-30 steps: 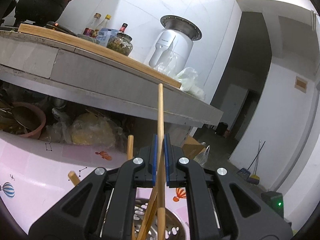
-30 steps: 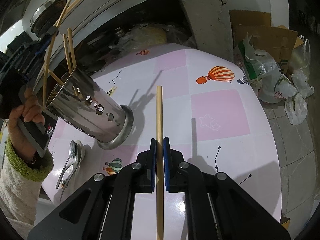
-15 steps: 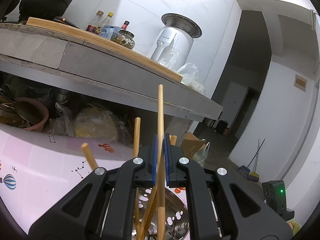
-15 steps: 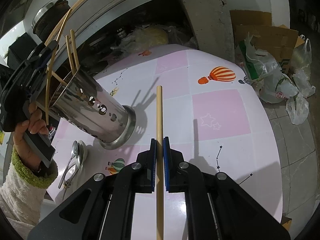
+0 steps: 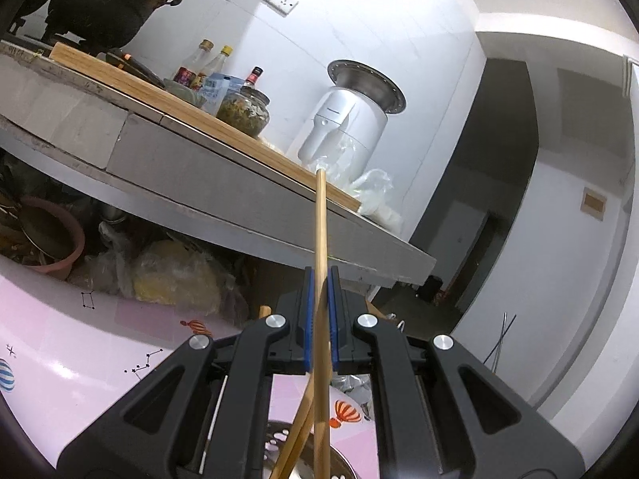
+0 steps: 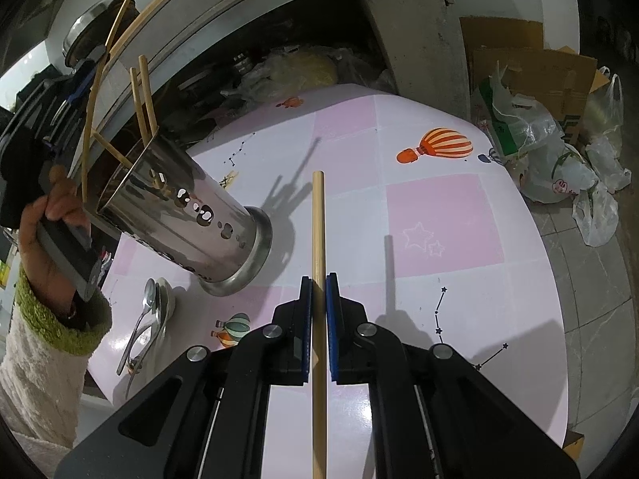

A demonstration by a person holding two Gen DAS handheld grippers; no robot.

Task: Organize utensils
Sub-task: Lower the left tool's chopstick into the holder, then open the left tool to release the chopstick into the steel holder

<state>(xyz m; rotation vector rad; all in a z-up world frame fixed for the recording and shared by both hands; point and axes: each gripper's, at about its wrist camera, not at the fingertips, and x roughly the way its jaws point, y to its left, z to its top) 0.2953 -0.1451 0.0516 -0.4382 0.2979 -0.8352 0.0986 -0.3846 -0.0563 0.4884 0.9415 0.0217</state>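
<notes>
My right gripper is shut on one wooden chopstick, held over the pink table. Left of it stands a perforated steel utensil holder with several chopsticks sticking out. A hand holds my left gripper above and left of the holder's mouth. It is shut on a long chopstick whose lower end hangs by the rim. In the left wrist view that gripper pinches the chopstick between blue pads, with the holder just below.
Two spoons lie near the table's front left edge. A grey counter with bottles, a jar and a white appliance overhangs the far side. Plastic bags and cardboard sit on the floor at right.
The left gripper dipped a little toward the holder with its chopstick, then came back up and rolled slightly. The right gripper and its chopstick have stayed put.
</notes>
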